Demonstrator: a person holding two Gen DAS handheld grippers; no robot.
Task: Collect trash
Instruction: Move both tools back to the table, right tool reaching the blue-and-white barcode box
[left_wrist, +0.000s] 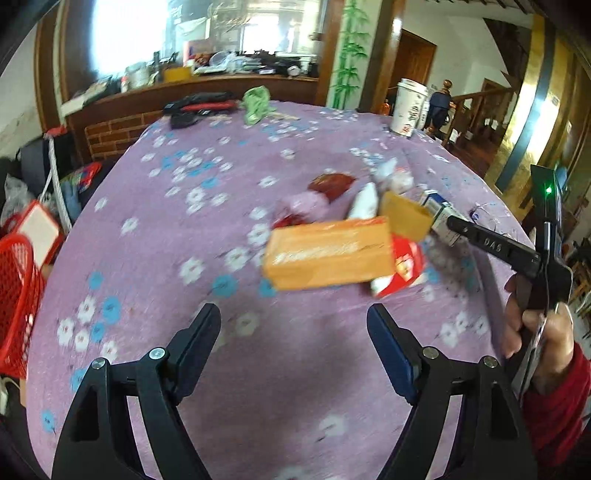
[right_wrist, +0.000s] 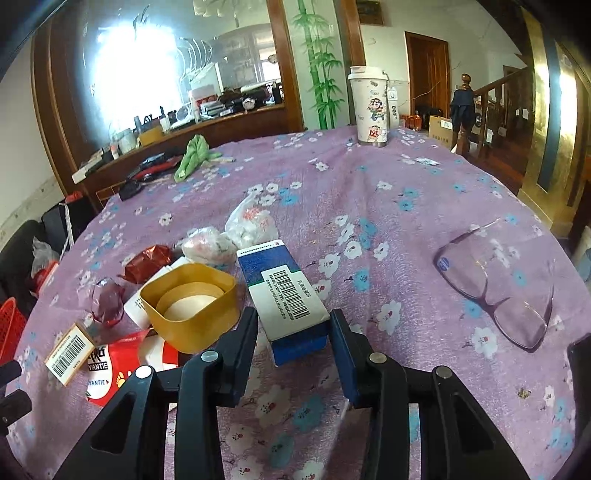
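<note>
Table (right_wrist: 424, 206), one, round, under a purple cloth with white and blue flowers

Trash, clustered near table centre:
- Blue-and-white carton (right_wrist: 284, 295), one; barcode label with small print too fine to read. Lies flat between the fingers of the right gripper (right_wrist: 293, 332), whose jaws stand about half open against its two long sides at the near end; grip looks closed on it
- Yellow square tub (right_wrist: 190, 304), one, open top, touching the carton's 9 o'clock side
- Orange box (left_wrist: 328, 253), one, barcode on its end; side lettering blurred
- Red-and-white wrapper (right_wrist: 122, 363), one, printed "YANTIE", under the tub at 7 o'clock
- Crumpled red foil (right_wrist: 147, 262), one, at 10 o'clock of the tub
- Clear crumpled plastic with red inside (right_wrist: 107, 299), one
- White crumpled bags (right_wrist: 251, 225), two, at 12 o'clock of the carton

Other items:
- Tall white cup (right_wrist: 371, 107) with lid and cartoon stickers, one, far edge
- Green cloth (right_wrist: 194, 155), one
- Clear-framed glasses (right_wrist: 498, 280), one pair, at 3 o'clock of the carton
- Red mesh basket (left_wrist: 16, 302), one, off the table at 9 o'clock

Left gripper (left_wrist: 293, 332): jaws wide apart, nothing between them, above bare cloth at 6 o'clock of the orange box. "DAS" reads on the right gripper's finger in the left view
</note>
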